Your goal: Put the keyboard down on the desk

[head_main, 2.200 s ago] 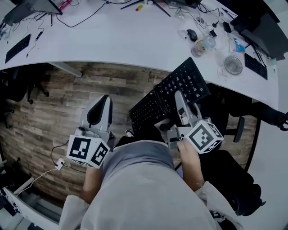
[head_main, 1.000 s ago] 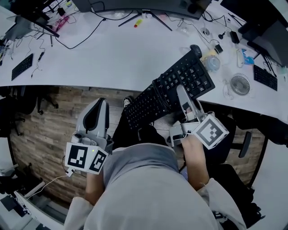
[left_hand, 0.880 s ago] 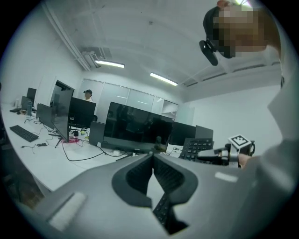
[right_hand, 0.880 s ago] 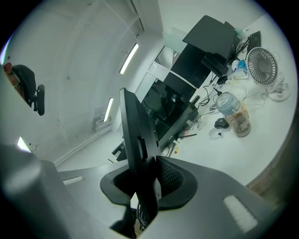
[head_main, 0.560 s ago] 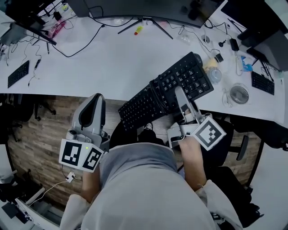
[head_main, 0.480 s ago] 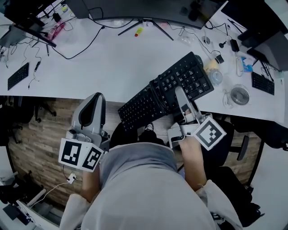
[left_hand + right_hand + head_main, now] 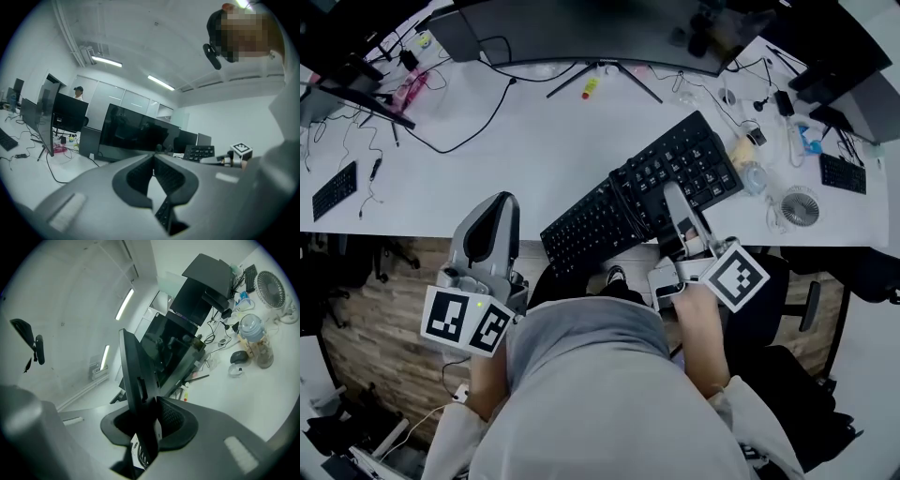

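- Keyboard (image 7: 642, 192): black, full-size, lying on a slant across the front edge of the white desk (image 7: 534, 141). Its far right end is over the desktop; its near left end overhangs the edge, above the person's lap. Keys face up in the head view. Whether its underside touches the desktop cannot be told.
- Right gripper (image 7: 672, 194): jaws clamped on the keyboard's near long edge, about mid-length. In the right gripper view the keyboard (image 7: 136, 380) shows edge-on between the two pads, both pressed against it.
- Left gripper (image 7: 497, 204): well to the left of the keyboard and apart from it, at the desk's front edge. In the left gripper view its jaws (image 7: 153, 161) are closed tip to tip, with nothing between them.
- Desk, beyond the keyboard: a wide curved monitor (image 7: 581, 28) on a splayed stand, with a black cable (image 7: 478, 112) trailing to the left.
- Desk, right of the keyboard: a clear bottle (image 7: 752, 175) just beside its far end and a small fan (image 7: 800, 206) further right.
- Desk, far left: a second, small keyboard (image 7: 335, 190).
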### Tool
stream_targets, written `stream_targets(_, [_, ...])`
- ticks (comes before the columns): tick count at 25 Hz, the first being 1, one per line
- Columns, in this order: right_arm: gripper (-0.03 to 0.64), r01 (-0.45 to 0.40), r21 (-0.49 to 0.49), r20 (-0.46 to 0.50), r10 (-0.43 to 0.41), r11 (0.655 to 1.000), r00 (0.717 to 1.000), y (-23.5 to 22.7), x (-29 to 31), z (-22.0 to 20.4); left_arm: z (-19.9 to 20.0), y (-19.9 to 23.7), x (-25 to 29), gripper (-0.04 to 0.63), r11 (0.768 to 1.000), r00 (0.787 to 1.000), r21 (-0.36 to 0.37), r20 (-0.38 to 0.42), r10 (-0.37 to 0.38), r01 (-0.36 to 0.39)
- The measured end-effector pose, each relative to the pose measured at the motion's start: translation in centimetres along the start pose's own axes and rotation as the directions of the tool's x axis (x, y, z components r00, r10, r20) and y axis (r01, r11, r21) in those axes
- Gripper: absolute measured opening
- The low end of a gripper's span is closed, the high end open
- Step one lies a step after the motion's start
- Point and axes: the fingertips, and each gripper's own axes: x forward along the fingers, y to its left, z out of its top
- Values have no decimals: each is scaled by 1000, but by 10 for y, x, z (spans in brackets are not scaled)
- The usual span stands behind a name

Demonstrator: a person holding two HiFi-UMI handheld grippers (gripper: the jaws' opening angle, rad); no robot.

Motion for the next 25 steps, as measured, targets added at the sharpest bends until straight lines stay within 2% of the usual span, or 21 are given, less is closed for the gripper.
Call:
stream_targets(11, [78, 68, 9, 104, -68, 998, 992, 13, 31, 1, 16, 46, 30, 0, 995, 996, -18, 5, -93, 93])
stream_targets(20, [78, 110, 47, 172, -116, 993, 978, 7, 48, 3, 16, 74, 49, 0, 993, 994, -46, 0, -105, 105])
stream_targets(25, [78, 96, 49, 190, -104, 994, 976, 8, 66, 10, 16, 87, 59, 0, 993, 995, -65, -4, -95, 94])
